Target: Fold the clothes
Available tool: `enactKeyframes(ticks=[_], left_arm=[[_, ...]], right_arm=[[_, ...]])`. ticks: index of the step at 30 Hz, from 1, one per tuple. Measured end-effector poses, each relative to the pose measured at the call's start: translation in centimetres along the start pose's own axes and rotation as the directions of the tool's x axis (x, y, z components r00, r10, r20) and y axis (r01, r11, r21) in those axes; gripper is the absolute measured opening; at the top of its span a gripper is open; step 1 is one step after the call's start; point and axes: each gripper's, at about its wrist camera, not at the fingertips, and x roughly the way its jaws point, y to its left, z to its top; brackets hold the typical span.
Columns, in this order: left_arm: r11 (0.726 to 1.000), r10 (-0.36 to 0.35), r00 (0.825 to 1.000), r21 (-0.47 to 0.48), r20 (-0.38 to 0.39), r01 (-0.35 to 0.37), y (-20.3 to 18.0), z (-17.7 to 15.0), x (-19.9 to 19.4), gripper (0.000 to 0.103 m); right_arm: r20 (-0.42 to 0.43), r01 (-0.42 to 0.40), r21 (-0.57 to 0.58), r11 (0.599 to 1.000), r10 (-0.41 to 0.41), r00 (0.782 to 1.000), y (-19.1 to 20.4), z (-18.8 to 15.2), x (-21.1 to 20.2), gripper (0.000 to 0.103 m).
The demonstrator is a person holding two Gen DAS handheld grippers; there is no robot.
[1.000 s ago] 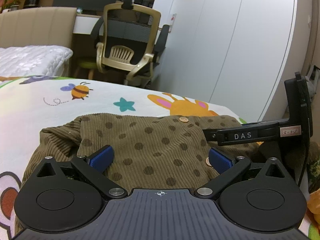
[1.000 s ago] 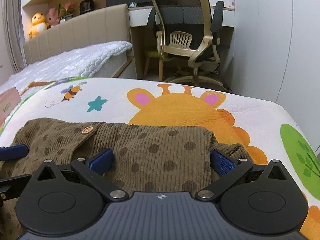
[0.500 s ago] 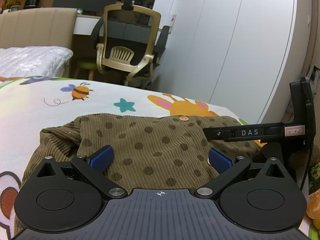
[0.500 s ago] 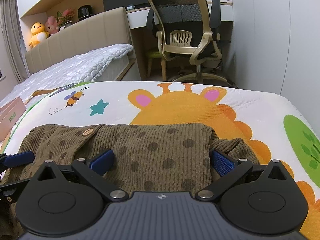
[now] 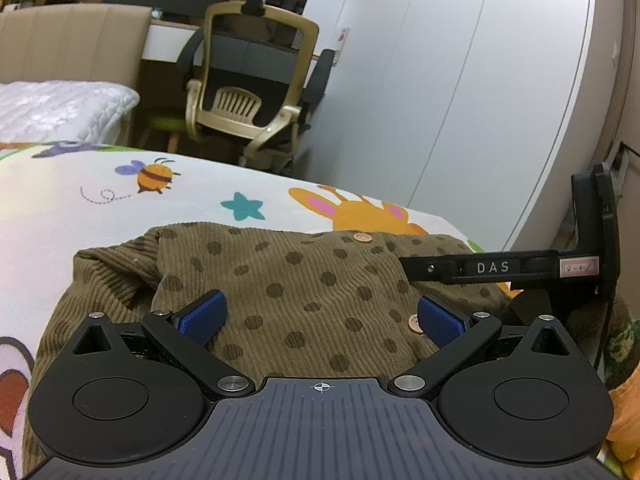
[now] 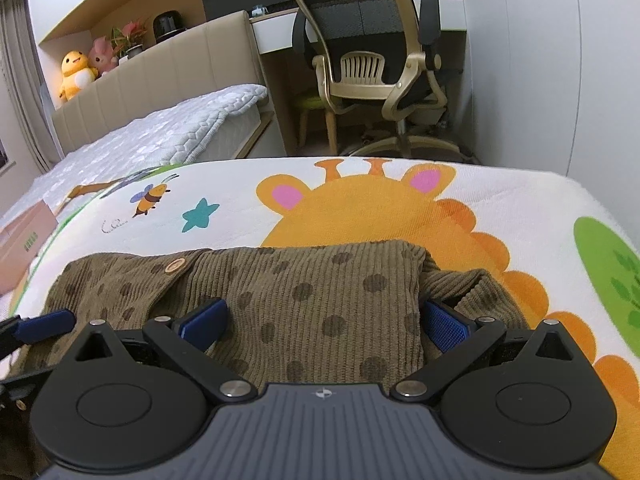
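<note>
A brown corduroy garment [image 5: 304,280] with dark dots and wooden buttons lies folded on the cartoon-print bed cover [image 5: 80,208]. My left gripper [image 5: 320,314] hovers open just above its near part, blue pads wide apart with nothing between them. In the right wrist view the same garment [image 6: 320,292] fills the foreground, and my right gripper [image 6: 324,320] is open over it, its right pad beside a folded edge. The right gripper's black side [image 5: 500,268] shows at the right of the left wrist view. A blue fingertip of the left gripper [image 6: 44,326] shows at the left edge.
A gold and black office chair [image 6: 372,60] stands beyond the bed's far edge, by a desk and white wardrobe doors [image 5: 460,80]. A second bed with a beige headboard [image 6: 160,76] lies to the left. A pink cardboard box [image 6: 24,236] sits at the left on the cover.
My right gripper has risen and drawn back a little, so more of the cover and room shows. My left gripper has barely moved. Both stay open.
</note>
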Motion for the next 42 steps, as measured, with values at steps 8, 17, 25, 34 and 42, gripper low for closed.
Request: enactKeyframes(ticks=[8,17,25,34,42], left_arm=[[0.982,0.138,0.99,0.135,-0.017,-0.135,-3.2,-1.0,-2.2,0.103],[0.912,0.245,0.967,0.354,-0.073,-0.204,-7.5,-4.8,-8.8,0.103],[0.91,0.332,0.936,0.299,-0.116,-0.286,-3.6,-5.2,-8.2,0.103],[0.871,0.364,0.927,0.389,-0.095,-0.302,-4.7,-5.0,-7.1,0.103],[0.853,0.379,0.891,0.28,0.249,-0.441,-6.6,-1.8,-13.6,0.103]], right_arm=[[0.007,-0.045,0.04,0.998,0.045,0.999,-0.8,-0.1,-0.4,0.103],[0.135,-0.064,-0.191,0.98,0.091,0.987,0.8,-1.6,-9.1,0.103],[0.091,0.113,-0.577,0.809,-0.074,0.993,5.6,-10.5,-12.4,0.103],[0.322,0.302,-0.612,0.731,-0.119,0.939,9.7,-11.2,-11.9,0.103],[0.542,0.41,-0.498,0.764,-0.096,0.835,9.0,-10.2,-17.8,0.103]])
